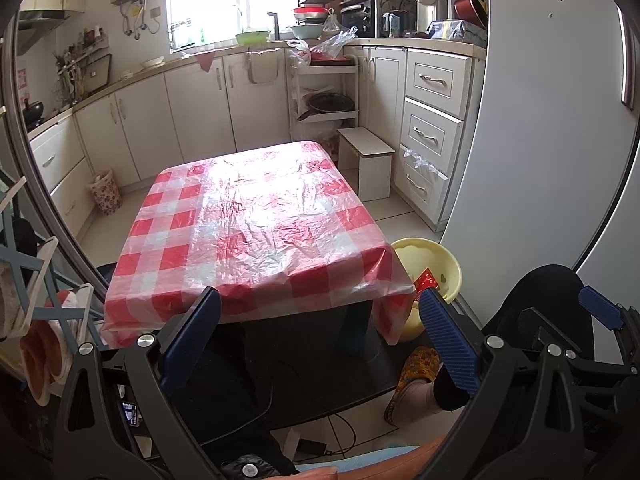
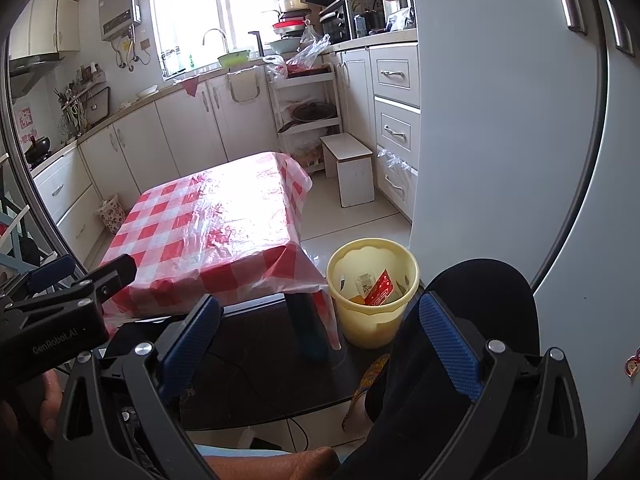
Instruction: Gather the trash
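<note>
- two grippers, left gripper [image 1: 320,320] and right gripper [image 2: 320,324]; both spread wide, nothing between the blue pads
- one low table [image 1: 256,216] under a red-and-white checked plastic cover; top bare
- one yellow bin [image 2: 372,292] on the floor, just beside the table's right corner; open tile floor beyond
- inside: red wrapper [image 2: 380,288], white packet [image 2: 363,282], other small scraps

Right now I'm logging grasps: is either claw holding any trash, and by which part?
Nothing is held. The left claw and right claw are both open and empty; wrappers already lie in the yellow bin.
</note>
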